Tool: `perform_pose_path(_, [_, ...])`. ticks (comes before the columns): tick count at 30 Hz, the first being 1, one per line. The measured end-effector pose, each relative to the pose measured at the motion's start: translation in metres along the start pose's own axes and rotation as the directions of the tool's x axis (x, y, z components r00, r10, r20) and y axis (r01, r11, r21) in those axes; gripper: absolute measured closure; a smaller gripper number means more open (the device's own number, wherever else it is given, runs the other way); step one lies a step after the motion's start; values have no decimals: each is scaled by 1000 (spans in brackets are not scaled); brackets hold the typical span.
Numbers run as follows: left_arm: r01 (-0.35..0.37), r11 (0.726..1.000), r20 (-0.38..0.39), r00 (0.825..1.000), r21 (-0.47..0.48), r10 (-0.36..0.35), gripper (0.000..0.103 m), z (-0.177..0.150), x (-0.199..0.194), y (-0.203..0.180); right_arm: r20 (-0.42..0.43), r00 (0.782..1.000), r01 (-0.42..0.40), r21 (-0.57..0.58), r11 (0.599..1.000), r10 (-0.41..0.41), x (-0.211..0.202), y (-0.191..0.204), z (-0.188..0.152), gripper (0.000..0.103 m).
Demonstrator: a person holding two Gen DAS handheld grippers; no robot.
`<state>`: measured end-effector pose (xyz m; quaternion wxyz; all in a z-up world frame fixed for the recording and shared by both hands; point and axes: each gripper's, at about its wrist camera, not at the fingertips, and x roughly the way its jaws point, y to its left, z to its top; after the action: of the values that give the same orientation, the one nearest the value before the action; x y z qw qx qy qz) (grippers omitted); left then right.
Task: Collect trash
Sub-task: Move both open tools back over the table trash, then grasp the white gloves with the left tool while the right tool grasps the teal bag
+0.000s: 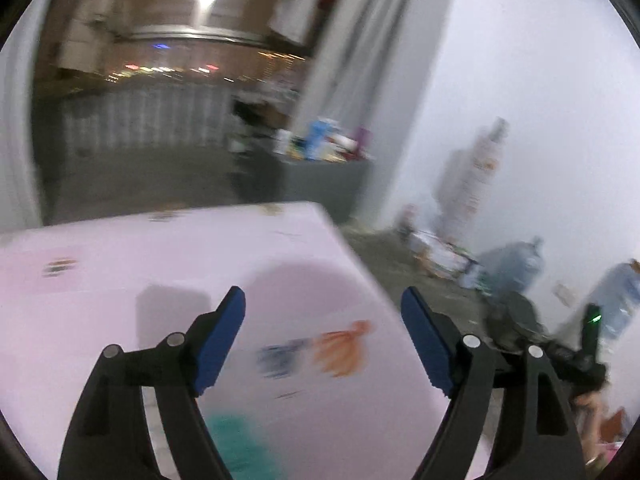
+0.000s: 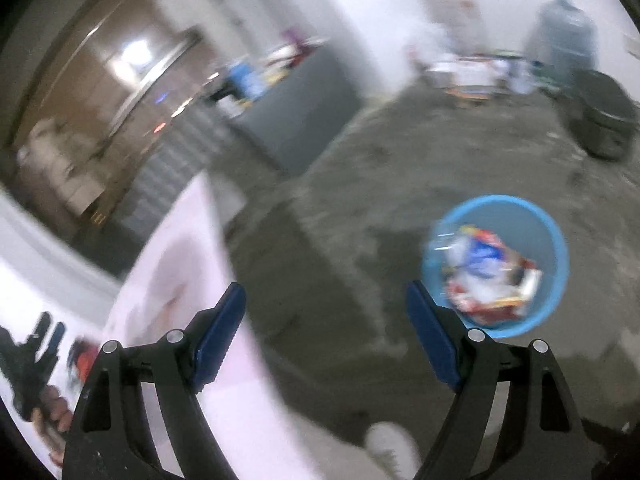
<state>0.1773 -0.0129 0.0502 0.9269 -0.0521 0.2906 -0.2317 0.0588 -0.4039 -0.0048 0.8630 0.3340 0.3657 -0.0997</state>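
Both views are blurred. My left gripper (image 1: 323, 300) is open and empty above a table with a pink cloth (image 1: 140, 260). An orange wrapper (image 1: 342, 346) and a blue wrapper (image 1: 282, 356) lie on the cloth between its fingers; a teal item (image 1: 236, 440) lies nearer. My right gripper (image 2: 326, 298) is open and empty over the grey floor, beside the table's edge (image 2: 192, 280). A blue basin (image 2: 548, 240) full of trash (image 2: 486, 276) stands on the floor right of it. The left gripper (image 2: 30, 344) also shows at far left, by a red item (image 2: 84, 360).
A dark bin (image 2: 604, 120) and a large water jug (image 2: 564, 28) stand by the white wall. Clutter (image 2: 472, 72) lies along the wall base. A grey counter (image 2: 304, 104) with piled goods stands behind. My shoe (image 2: 390, 448) shows at the bottom.
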Motion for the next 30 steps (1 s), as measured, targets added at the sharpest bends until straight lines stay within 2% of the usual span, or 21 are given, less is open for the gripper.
perform_pose_path(3, [-75, 997, 13, 997, -14, 75, 25, -12, -30, 35, -73, 991, -115, -71, 991, 110, 18, 48, -11, 25])
perform_pose_path(7, [-131, 989, -4, 991, -70, 131, 25, -32, -55, 79, -195, 959, -238, -161, 958, 205, 40, 112, -34, 25])
perform_pose_path(11, [-126, 982, -27, 992, -141, 124, 25, -53, -68, 110, -309, 917, -332, -241, 912, 252, 60, 167, -63, 25])
perform_pose_path(14, [-101, 979, -46, 994, -175, 94, 25, -65, -67, 116, -398, 874, -403, -272, 874, 279, 81, 202, -87, 25])
perform_pose_path(18, [-63, 981, -66, 996, -183, 52, 25, -76, -68, 121, -491, 831, -437, -283, 854, 262, 112, 233, -111, 27])
perform_pose_path(23, [-45, 983, -59, 998, -179, 35, 33, -81, -65, 127, -557, 799, -450, -304, 840, 226, 142, 259, -120, 42])
perform_pose_path(27, [-28, 976, -66, 998, -214, 14, 43, -82, -59, 132, -588, 787, -438, -320, 840, 187, 150, 271, -137, 58])
perform_pose_path(30, [-7, 971, -75, 997, -240, -11, 50, -84, -54, 135, -592, 782, -447, -316, 837, 194, 151, 274, -138, 60])
